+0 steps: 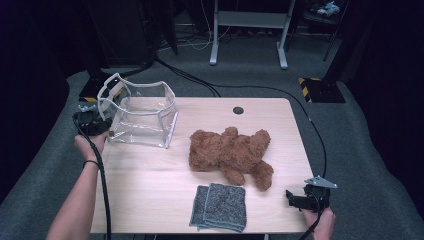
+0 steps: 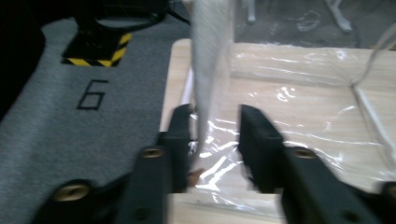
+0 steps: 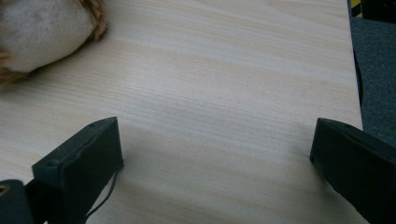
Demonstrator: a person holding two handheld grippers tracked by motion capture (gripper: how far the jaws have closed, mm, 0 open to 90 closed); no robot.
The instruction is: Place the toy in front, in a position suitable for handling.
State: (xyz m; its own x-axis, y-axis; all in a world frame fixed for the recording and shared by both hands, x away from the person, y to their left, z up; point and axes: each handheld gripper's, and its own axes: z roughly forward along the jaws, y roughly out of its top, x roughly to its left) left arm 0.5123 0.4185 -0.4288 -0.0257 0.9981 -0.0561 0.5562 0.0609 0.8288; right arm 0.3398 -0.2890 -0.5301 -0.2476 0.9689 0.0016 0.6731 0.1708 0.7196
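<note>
Left gripper [image 2: 215, 126]: jaws partly parted, white strap [image 2: 211, 56] of the clear plastic bag [image 1: 145, 120] between them, unclamped. Right gripper [image 3: 217, 154]: jaws wide, bare wooden table [image 3: 224, 84] between them.

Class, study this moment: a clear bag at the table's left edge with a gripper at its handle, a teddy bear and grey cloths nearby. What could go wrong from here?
1. The left gripper has its jaws apart around the white handle of the clear bag; the limp handle could slip free.
2. The bag sits at the table edge, so a tug might drag it off.
3. The bag's soft walls sag, so the teddy bear might catch on its rim.
</note>
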